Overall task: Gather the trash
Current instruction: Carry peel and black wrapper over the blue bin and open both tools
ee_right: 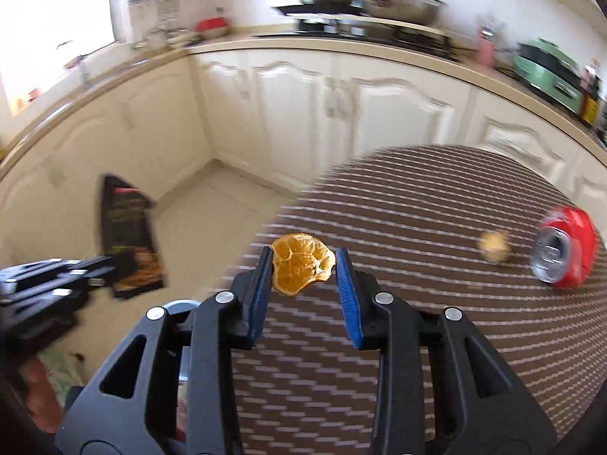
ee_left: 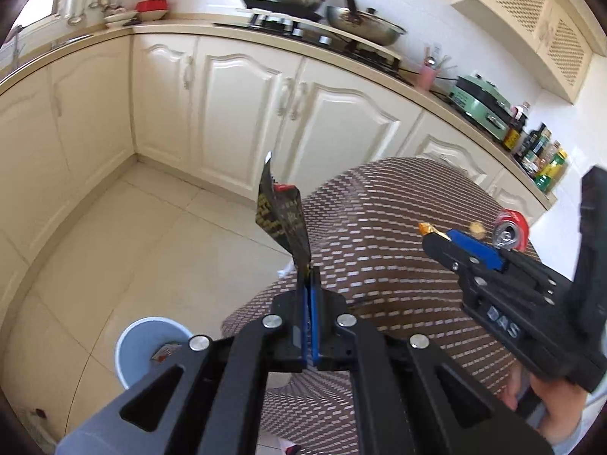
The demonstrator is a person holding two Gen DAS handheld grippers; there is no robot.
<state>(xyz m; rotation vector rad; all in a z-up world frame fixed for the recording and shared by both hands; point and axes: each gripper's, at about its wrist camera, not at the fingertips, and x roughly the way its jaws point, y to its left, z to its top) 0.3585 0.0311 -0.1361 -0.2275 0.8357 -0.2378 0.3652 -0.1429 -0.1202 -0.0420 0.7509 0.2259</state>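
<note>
Our left claw (ee_left: pixel 309 269) is clamped on a black snack wrapper (ee_left: pixel 282 218); our right claw (ee_right: pixel 303 265) pinches an orange peel (ee_right: pixel 301 263) above the desk (ee_right: pixel 417 341). We carry both squarely over the blue bin (ee_left: pixel 131 345) on the floor before letting go.

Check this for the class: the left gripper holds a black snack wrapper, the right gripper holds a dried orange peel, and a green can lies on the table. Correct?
One error: the can on the table is red, not green, as the right wrist view shows. The left gripper does hold the black snack wrapper, and the right gripper the dried orange peel.
</note>
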